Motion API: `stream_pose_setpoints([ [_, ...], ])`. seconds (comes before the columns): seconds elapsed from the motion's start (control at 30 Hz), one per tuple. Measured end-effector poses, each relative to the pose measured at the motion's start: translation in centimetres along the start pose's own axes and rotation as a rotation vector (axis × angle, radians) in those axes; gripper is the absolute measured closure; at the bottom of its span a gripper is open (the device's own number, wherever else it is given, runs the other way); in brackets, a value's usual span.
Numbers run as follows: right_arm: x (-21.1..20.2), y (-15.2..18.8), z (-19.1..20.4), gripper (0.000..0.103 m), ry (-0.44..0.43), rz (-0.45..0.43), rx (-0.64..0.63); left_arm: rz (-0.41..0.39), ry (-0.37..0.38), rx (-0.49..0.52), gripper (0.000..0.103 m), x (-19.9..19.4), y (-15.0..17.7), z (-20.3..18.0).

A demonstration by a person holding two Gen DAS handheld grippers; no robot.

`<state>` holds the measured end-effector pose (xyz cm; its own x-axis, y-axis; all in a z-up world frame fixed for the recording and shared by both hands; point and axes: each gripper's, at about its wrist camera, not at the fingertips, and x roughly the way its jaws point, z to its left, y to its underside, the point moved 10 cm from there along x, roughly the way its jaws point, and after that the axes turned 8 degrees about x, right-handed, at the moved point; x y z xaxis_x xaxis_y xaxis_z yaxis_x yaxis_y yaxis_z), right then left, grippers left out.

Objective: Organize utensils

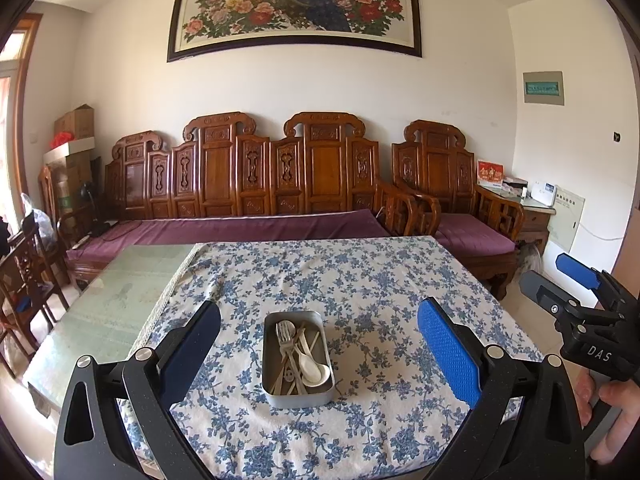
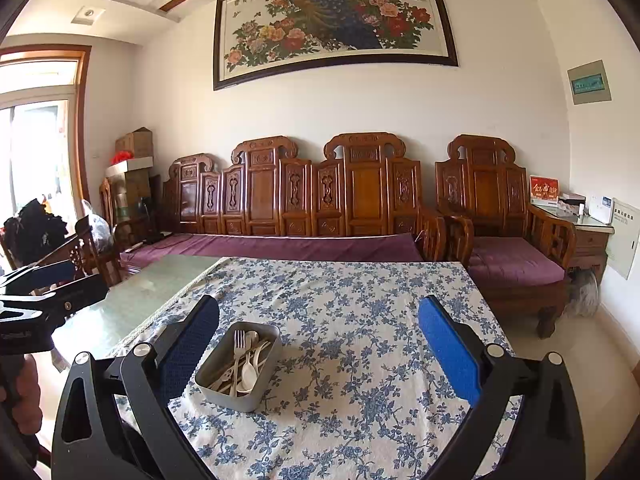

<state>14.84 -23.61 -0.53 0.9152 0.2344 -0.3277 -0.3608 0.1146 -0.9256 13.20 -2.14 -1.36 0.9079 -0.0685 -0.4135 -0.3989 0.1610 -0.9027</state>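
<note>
Two hand-held grippers hang above a table draped in a blue-flowered tablecloth [image 1: 360, 280], and going from left to right the scene starts with the bare glass strip of the table [image 1: 108, 300] that the cloth leaves uncovered. Next comes the left gripper [image 1: 320, 344], its jaws spread wide with nothing between the blue pads; in its own camera the gap frames the metal tray [image 1: 297, 394] directly ahead. That tray sits on the cloth near the front middle of the table, and all the utensils lie inside it in a loose heap: a metal fork [image 1: 285, 334] with tines pointing away, a white ceramic spoon [image 1: 316, 372] with its bowl towards the near right corner, and pale chopsticks [image 1: 316, 340] slanting across; other metal pieces beneath them are too tangled to tell apart. In the right wrist view the same tray [image 2: 240, 398] lies left of centre, just beside the inner pad of the right gripper's left finger, though not between the fingers. The right gripper [image 2: 320, 346] is likewise wide open and holds nothing, hovering over bare cloth. From the left camera it appears at the far right edge, with a hand [image 1: 608, 412] wrapped around its handle. Behind the table runs a carved wooden sofa [image 1: 248, 176] with purple cushions, and a framed peacock painting [image 1: 296, 4] hangs on the wall above.
</note>
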Motion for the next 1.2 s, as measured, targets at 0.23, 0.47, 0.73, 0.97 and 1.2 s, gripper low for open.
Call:
stream_pose_setpoints([
  [0.23, 0.17, 0.39, 0.06, 0.003, -0.002, 0.003, 0.001, -0.004, 0.004, -0.004, 0.008, -0.04, -0.07, 0.04],
  [0.47, 0.18, 0.34, 0.01, 0.003, -0.002, 0.003, 0.001, -0.005, 0.005, -0.005, 0.008, -0.08, -0.05, 0.08],
  [0.73, 0.2, 0.44, 0.0, 0.003, -0.001, 0.004, 0.001, -0.003, 0.004, -0.005, 0.008, -0.12, -0.03, 0.1],
  [0.97, 0.36, 0.57, 0.04, 0.003, 0.0, 0.004, 0.003, -0.003, 0.004, -0.005, 0.008, -0.16, -0.13, 0.04],
  [1.2, 0.44, 0.48, -0.02, 0.003, 0.0, 0.004, 0.002, 0.001, 0.005, -0.007, 0.008, -0.03, -0.09, -0.02],
])
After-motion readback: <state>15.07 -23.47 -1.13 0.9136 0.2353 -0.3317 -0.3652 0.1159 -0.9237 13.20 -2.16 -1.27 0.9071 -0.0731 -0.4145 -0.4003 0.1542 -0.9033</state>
